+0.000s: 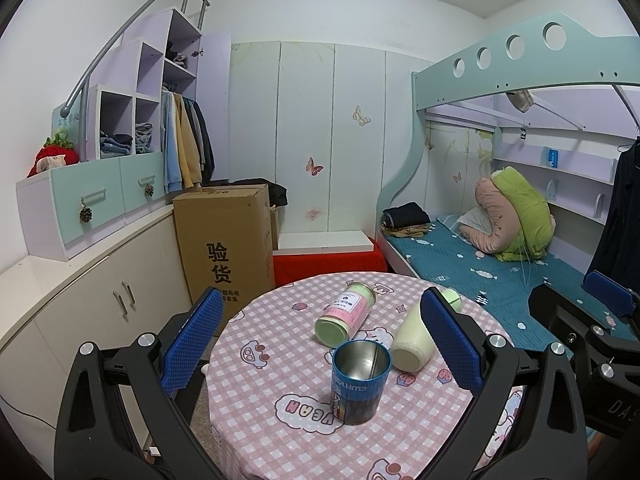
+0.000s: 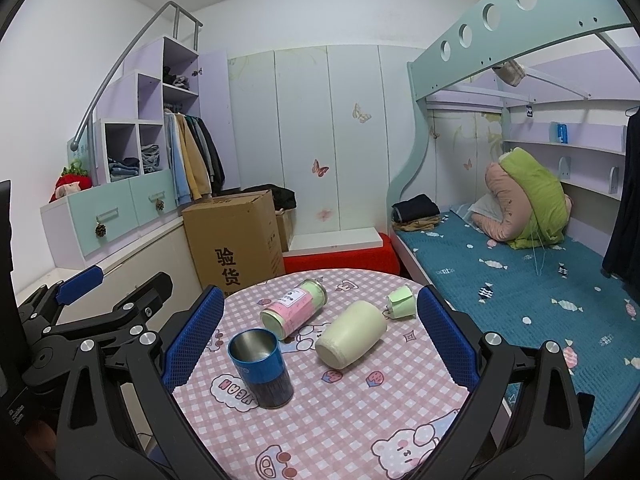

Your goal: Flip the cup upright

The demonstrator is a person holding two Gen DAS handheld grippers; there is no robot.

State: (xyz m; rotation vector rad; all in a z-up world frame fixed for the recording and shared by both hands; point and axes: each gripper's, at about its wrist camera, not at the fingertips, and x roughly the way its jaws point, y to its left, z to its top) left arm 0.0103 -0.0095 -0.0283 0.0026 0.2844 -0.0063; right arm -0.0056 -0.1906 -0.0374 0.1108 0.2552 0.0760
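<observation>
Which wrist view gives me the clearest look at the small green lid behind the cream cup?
The right wrist view. There the small green lid lies in full sight on the table, just beyond the lying cream cup. In the left wrist view the left gripper's blue finger pad covers most of it; only its top edge shows.

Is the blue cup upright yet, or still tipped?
Upright: the blue cup stands on its base on the table, open mouth up, steel interior apparently empty.

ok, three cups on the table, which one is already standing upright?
The blue metal cup, open mouth up, nearest the grippers. The cream cup and the pink-and-green cup both lie on their sides behind it.
</observation>
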